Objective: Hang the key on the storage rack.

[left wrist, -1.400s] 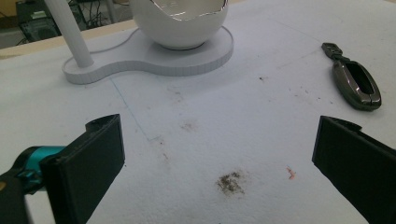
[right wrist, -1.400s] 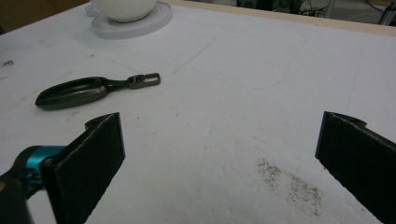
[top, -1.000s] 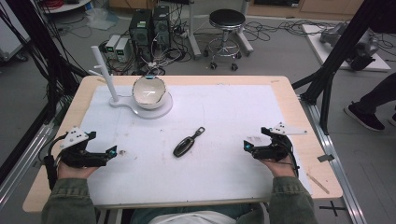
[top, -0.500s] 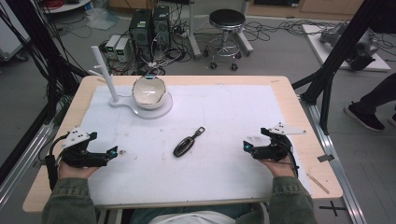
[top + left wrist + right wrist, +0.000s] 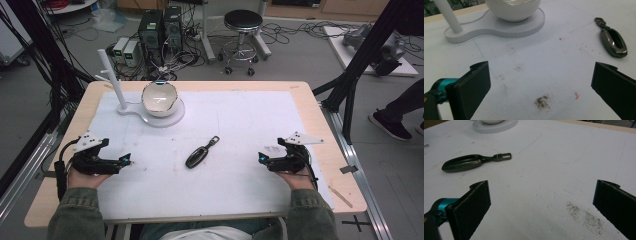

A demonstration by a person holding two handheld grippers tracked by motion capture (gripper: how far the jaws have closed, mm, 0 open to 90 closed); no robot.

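Both tongs, left (image 5: 125,161) and right (image 5: 264,158), stay wide apart, unmoved beside the key fob (image 5: 198,155).

Wooden table (image 5: 320,120) under white mat (image 5: 260,120), grey floor around. Beyond table's far edge: round black stool (image 5: 242,21), computer towers (image 5: 161,26), tangled cables. Right of table: black frame strut (image 5: 360,60), seated person's leg and shoe (image 5: 395,120).

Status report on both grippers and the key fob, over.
Left gripper open, right gripper open, both empty. Dark metallic key fob flat on white mat, untouched. Nothing between.
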